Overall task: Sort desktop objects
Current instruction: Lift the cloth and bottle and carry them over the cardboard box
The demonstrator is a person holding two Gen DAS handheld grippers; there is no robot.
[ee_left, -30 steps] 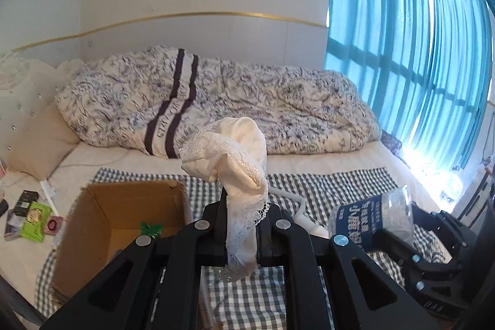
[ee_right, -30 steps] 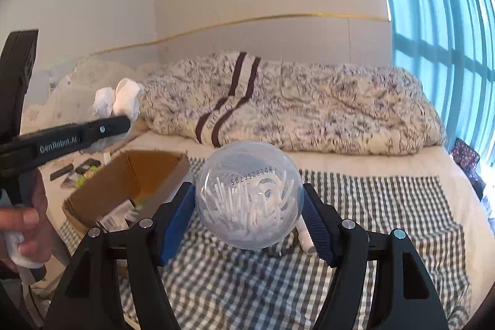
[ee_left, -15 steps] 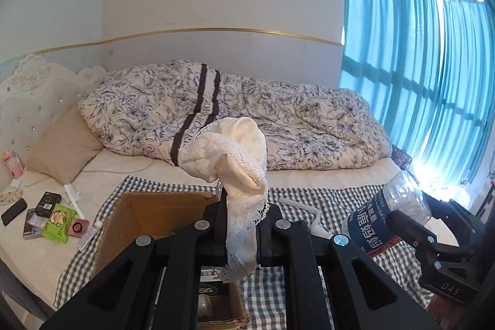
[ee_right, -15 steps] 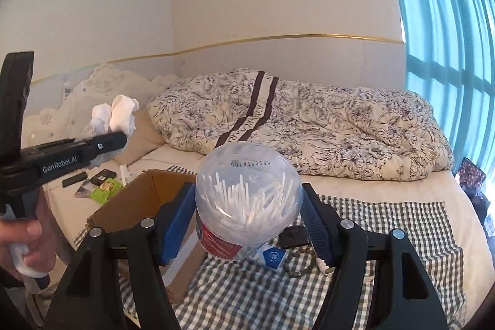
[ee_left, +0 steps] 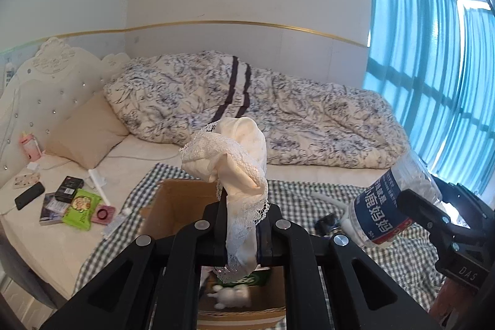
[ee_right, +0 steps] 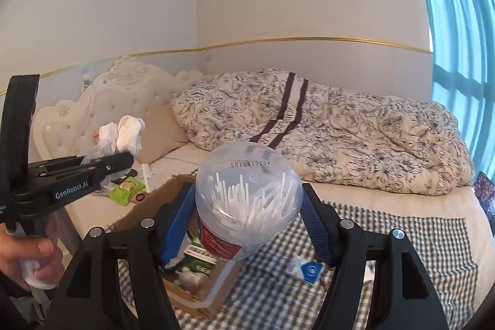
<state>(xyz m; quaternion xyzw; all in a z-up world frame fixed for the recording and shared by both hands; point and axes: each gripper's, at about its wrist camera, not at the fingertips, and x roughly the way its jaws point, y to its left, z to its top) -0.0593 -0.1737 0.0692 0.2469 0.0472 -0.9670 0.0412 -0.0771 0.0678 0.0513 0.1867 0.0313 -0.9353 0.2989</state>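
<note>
Two tools hang above the cardboard box [ee_left: 182,207] on the bed's checked cloth [ee_right: 386,240]. Left of the box, small packets and a phone [ee_left: 29,195] lie on the bare sheet; over the box's open top, the left tool [ee_left: 239,232] is pressed together on a cream lace-trimmed cloth [ee_left: 230,156] that stands up from its fingers. Right of the box's middle, the right tool [ee_right: 249,223] clamps a clear tub of cotton swabs [ee_right: 247,197] held in the air.
</note>
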